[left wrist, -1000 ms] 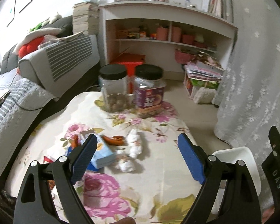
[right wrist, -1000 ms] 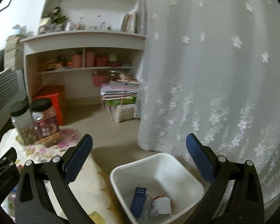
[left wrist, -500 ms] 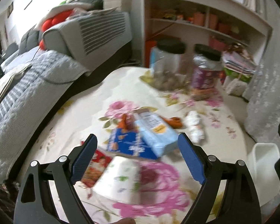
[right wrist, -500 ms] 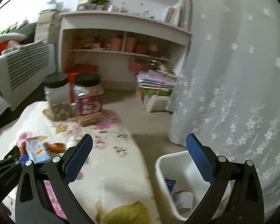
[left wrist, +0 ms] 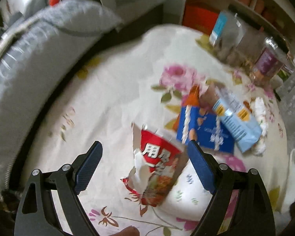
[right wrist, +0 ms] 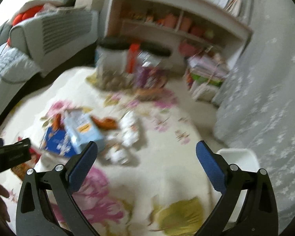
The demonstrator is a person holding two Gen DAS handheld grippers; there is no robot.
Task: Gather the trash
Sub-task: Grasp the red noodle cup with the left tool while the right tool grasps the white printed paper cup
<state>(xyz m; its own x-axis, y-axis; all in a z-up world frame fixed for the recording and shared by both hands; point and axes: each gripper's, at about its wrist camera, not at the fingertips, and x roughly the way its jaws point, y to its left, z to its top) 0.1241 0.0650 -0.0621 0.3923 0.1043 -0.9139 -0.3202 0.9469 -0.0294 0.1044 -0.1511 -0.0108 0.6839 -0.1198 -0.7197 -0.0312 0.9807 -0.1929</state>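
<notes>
A torn red snack bag (left wrist: 157, 165) lies on the floral tablecloth (left wrist: 112, 98), between the fingers of my open left gripper (left wrist: 145, 161), which hovers just above it. Beyond it lie a dark blue packet (left wrist: 204, 131), a light blue carton (left wrist: 236, 122), an orange wrapper (left wrist: 192, 96) and crumpled white tissues (left wrist: 260, 112). In the right wrist view my right gripper (right wrist: 147, 163) is open and empty above the table, with the carton (right wrist: 82, 129), the tissues (right wrist: 127, 133) and the white bin (right wrist: 240, 157) ahead. Both views are blurred.
Two black-lidded jars (right wrist: 131, 64) stand at the table's far end. A grey sofa (left wrist: 39, 49) runs along the left. A white shelf unit (right wrist: 177, 15) and a lace curtain (right wrist: 269, 98) stand beyond and to the right. A white tissue pack (left wrist: 188, 196) lies under the red bag.
Both grippers swung left and down from the bin toward the table. The left gripper now hovers over the red snack bag. Both stay open.
</notes>
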